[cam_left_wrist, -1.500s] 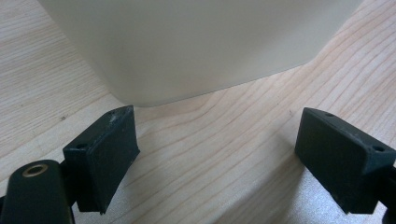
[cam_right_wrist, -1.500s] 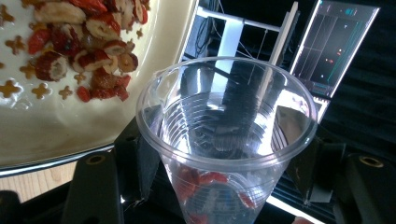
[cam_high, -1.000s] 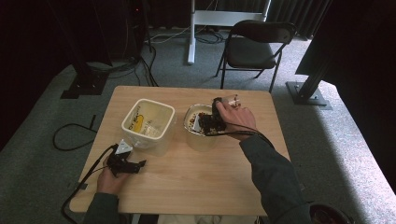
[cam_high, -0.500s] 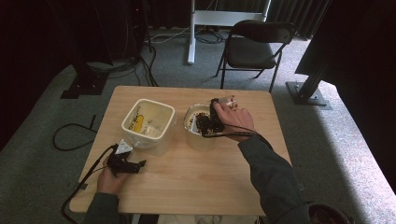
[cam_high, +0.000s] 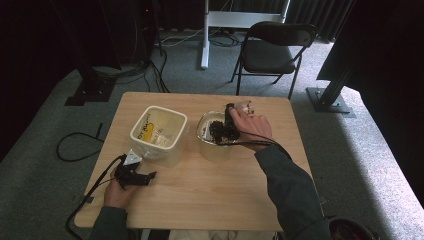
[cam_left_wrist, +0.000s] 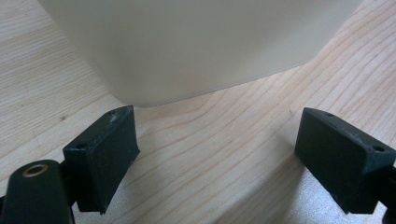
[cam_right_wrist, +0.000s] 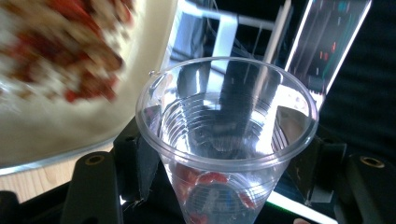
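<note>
One clear plastic cup (cam_right_wrist: 226, 140), centre frame beside the bowl (cam_right_wrist: 70, 93), sits clamped in the right tongs (cam_right_wrist: 224, 154): light, thin, crushable, so grip its ribbed wall gently. Left tongs (cam_left_wrist: 224, 154) gape wide, empty.

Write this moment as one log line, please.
right claw: shut on clear cup, at bowl | left claw: open, beside white tub

No lettering can be read anywhere. Inside the white tub (cam_high: 159, 131) on the tabletop (cam_high: 200, 200) lies a yellow packet (cam_high: 148, 128) with dark print, too small and blurred to make out in the high view.
</note>
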